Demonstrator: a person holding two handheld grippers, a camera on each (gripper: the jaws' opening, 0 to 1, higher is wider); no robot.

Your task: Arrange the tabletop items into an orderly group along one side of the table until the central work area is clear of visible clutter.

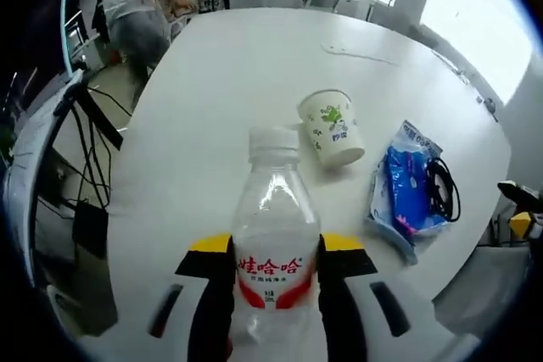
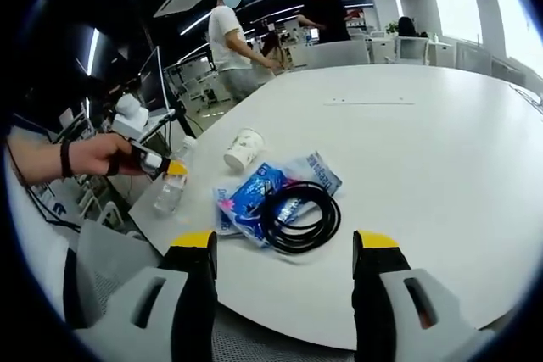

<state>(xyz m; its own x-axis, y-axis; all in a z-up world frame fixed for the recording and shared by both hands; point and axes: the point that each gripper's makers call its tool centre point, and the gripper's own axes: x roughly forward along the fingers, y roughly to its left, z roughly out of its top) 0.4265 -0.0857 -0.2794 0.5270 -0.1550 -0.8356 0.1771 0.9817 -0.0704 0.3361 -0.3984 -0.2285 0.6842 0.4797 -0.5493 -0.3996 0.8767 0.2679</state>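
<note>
Gripping the clear plastic water bottle with a white cap and red label (image 1: 273, 243) between its yellow-tipped jaws, the left tool (image 1: 276, 273) holds it upright over the near edge of the white oval tabletop (image 1: 246, 65). The bottle's long axis stands vertical. Beyond it lies the tipped white paper cup (image 1: 331, 129), and beside that the blue plastic packet (image 1: 407, 188) with a black coiled cable (image 2: 299, 216) on it. The right tool (image 2: 284, 247) hangs released, jaws apart, nearer to that packet and cable, which lie straight ahead of it.
</note>
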